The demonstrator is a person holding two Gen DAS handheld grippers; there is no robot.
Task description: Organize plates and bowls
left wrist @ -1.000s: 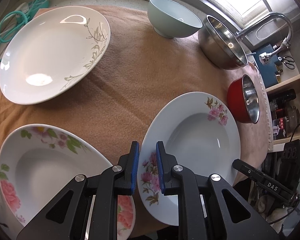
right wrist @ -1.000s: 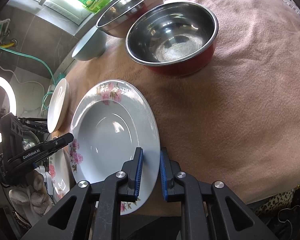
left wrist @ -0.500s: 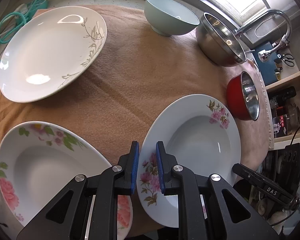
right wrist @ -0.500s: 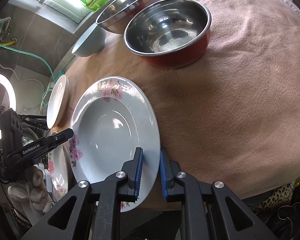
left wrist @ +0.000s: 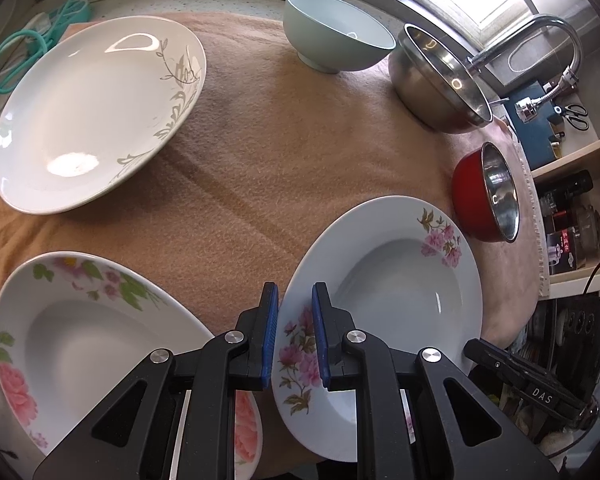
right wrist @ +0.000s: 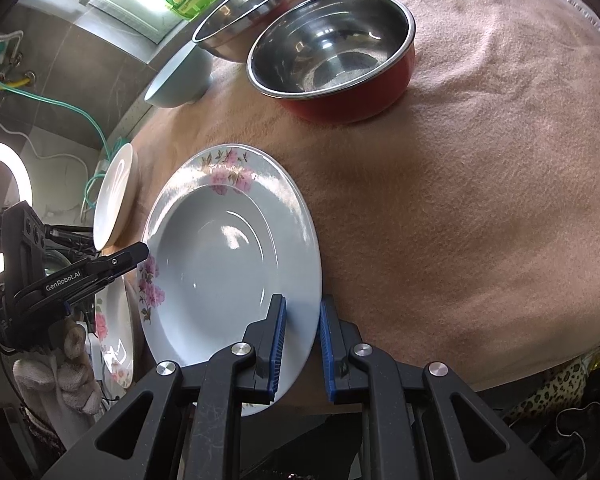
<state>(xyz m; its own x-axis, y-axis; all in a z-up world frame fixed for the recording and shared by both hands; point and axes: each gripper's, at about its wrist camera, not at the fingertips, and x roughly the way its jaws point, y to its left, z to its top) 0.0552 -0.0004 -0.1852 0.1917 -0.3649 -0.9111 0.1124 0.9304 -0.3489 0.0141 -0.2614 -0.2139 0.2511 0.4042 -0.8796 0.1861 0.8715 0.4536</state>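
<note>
The right gripper [right wrist: 300,344] is clamped on the near rim of the blue plate [right wrist: 220,256], one blue pad on the upper face and the other beneath the rim. The left gripper [left wrist: 294,340] straddles the opposite, left rim of the same plate [left wrist: 400,292], its pads close on either side of the edge; whether they actually press the rim cannot be told. The plate is pale blue-grey with pink flowers on its rim and sits at the near edge of a tan cloth [left wrist: 260,184], tilted in both views; whether it touches the cloth cannot be told.

In the left wrist view, a deep floral plate [left wrist: 80,344] with pink and green blossoms lies to the left of the gripper at the near edge of the cloth. Farther away on the left lies a white plate [left wrist: 96,112] with a grey leaf pattern. At the far edge of the cloth stands a pale bowl [left wrist: 336,40], and just right of it a steel bowl [left wrist: 440,84]. Nearer on the right stands a red bowl [left wrist: 484,192] with a steel lining, just beyond the blue plate.

In the right wrist view, the red bowl [right wrist: 332,52] stands beyond the blue plate, with the steel bowl [right wrist: 252,24] close behind it.
</note>
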